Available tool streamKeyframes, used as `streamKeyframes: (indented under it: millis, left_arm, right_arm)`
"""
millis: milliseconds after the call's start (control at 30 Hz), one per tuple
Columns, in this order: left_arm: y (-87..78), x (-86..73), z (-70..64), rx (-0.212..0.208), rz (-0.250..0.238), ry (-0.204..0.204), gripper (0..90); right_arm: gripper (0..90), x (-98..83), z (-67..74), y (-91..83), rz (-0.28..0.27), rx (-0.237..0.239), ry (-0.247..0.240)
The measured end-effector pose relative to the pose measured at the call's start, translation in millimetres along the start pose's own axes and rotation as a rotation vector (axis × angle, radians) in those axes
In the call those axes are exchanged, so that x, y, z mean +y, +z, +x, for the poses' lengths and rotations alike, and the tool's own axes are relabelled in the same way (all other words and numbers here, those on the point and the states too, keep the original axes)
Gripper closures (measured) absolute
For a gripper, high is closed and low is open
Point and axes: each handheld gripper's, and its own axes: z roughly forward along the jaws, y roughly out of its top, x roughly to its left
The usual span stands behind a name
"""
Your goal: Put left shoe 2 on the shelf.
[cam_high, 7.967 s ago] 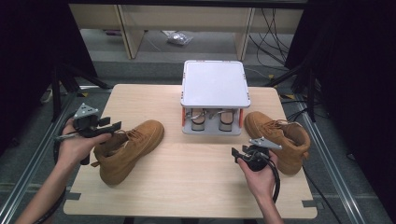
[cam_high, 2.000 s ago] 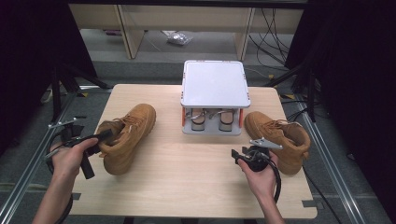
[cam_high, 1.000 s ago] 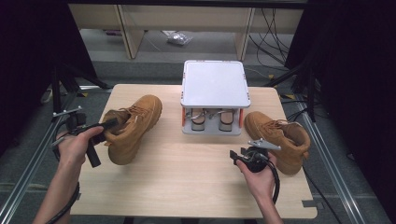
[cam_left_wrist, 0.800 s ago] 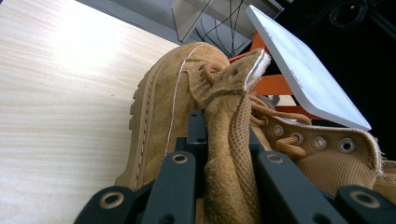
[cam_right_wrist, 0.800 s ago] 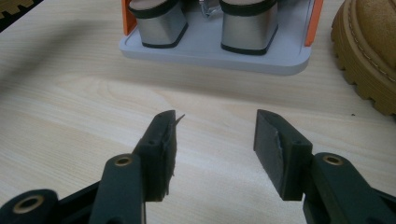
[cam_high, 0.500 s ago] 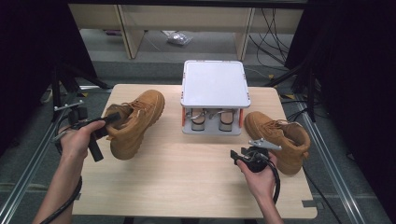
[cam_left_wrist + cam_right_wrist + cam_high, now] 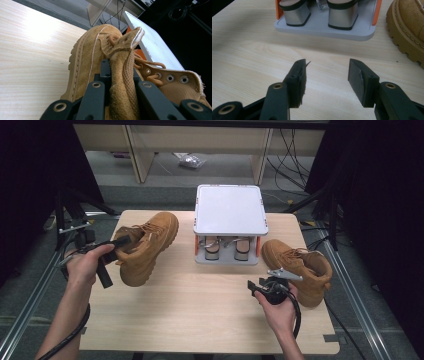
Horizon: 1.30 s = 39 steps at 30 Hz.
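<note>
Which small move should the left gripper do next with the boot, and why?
Probably carry the boot a little further toward the white rack. The left gripper is clamped on its collar, and the boot hangs tilted beside the rack, not yet set down.

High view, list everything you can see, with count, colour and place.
boot: one, tan, left part of the table, held by its collar
second boot: one, tan, right part of the table, lying flat
shoe rack: one, white top with orange posts, back middle of the table
heeled shoes: two, silver heels, on the rack's lower shelf
table: one, light wood
left gripper: black, shut on the boot's collar
right gripper: black, jaws open above the table, beside the second boot
</note>
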Motion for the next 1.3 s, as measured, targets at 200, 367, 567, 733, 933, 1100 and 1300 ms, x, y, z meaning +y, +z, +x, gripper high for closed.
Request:
streamKeyframes:
  millis: [200,367,567,733,933,1100,1300]
  left_arm:
    - [2.0,3.8,-2.7,0.008,0.002,0.0,81.5]
    - [4.4,7.0,-4.9,-0.01,-0.015,-0.014,81.6]
    - [8.3,11.2,-9.2,-0.005,-0.018,-0.013,81.6]
    - [11.2,14.6,-12.6,-0.009,-0.015,-0.01,81.6]
    - [13.3,19.2,-18.3,-0.011,-0.026,-0.017,81.6]
    - [15.0,22.6,-21.1,-0.015,-0.032,-0.008,81.6]
    - [17.5,25.0,-22.5,-0.016,-0.033,-0.011,81.6]
  right_arm:
    - [49.8,-0.1,0.0,-0.4,0.0,0.019,0.005]
    - [49.9,-0.1,-0.3,-0.3,0.001,0.02,0.004]
    - [49.8,-0.8,-0.4,0.6,0.005,0.013,0.005]
    - [49.8,-1.2,0.3,1.5,0.008,0.013,0.003]
    - [49.9,-1.5,0.6,1.6,0.008,0.005,0.004]
    - [49.9,-1.8,1.3,1.0,0.021,0.0,-0.002]
    - [49.9,-3.1,4.8,2.5,0.023,0.009,0.036]
